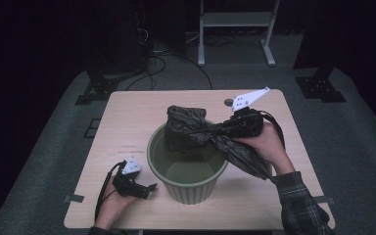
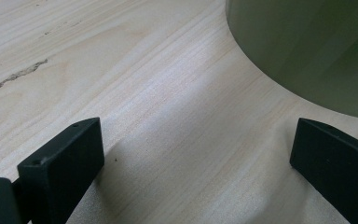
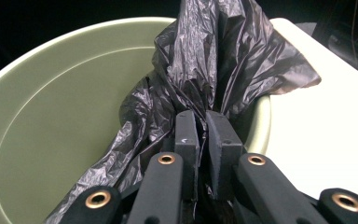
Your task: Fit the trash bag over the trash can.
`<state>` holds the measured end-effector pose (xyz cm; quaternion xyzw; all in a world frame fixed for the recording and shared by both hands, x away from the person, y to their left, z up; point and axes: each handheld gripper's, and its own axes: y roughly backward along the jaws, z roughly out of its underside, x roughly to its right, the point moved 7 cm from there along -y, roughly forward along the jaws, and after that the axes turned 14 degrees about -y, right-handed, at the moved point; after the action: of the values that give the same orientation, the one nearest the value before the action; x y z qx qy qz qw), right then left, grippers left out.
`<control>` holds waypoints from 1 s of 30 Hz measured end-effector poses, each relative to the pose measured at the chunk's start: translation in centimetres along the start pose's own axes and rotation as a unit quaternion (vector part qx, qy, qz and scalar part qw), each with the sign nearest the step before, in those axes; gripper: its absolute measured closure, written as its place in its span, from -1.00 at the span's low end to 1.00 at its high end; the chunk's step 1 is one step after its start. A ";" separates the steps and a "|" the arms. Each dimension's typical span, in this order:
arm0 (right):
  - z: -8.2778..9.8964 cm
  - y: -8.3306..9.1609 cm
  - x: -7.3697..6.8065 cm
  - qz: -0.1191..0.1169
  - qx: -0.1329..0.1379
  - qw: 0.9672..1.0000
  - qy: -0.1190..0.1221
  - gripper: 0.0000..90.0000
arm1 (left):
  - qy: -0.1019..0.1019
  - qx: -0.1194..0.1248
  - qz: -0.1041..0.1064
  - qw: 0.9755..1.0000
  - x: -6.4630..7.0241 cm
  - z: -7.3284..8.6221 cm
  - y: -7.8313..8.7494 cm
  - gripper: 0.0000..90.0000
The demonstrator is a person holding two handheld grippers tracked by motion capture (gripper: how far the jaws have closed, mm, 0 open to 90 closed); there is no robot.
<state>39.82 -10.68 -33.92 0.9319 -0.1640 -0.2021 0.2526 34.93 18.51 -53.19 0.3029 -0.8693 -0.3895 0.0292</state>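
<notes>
Green bin (image 1: 188, 169) stands on light wooden table (image 1: 127, 122), near front edge. Right gripper (image 1: 206, 132) over bin rim, jaws pinched on black plastic bag (image 1: 191, 125); bag bunched over far rim, tail hanging beside right hand (image 1: 264, 142). Left gripper (image 1: 149, 188) low on table, just beside bin, jaws apart, nothing between.

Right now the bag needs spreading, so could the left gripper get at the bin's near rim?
Probably yes: the left gripper rests open on the table beside the green bin, with nothing between them; the black bag hangs from the right gripper.
</notes>
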 end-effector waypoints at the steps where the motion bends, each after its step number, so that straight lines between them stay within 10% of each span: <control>1: 0.0 0.0 0.0 0.001 0.001 1.000 0.001 0.82 | 0.000 0.000 0.000 1.000 0.0 0.0 0.0 -0.97; 3: -0.4 0.4 0.1 0.002 0.022 1.000 0.002 0.36 | 0.000 0.000 0.000 1.000 0.0 0.0 0.0 -0.97; 7: -1.0 1.1 0.3 0.010 0.046 0.999 -0.002 0.12 | 0.000 0.000 0.000 1.000 0.0 0.0 0.0 -0.97; 16: -2.8 2.2 0.7 0.025 0.073 0.997 -0.005 0.14 | 0.000 0.000 0.000 1.000 0.0 0.0 0.0 -0.97; 30: -4.4 -3.3 3.7 0.025 0.030 0.998 -0.044 0.34 | 0.001 0.000 0.000 1.000 0.0 0.0 0.0 -0.97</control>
<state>45.75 -7.72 -33.31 0.9248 -0.2040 -0.2317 0.2224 34.92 18.51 -53.19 0.3033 -0.8692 -0.3894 0.0297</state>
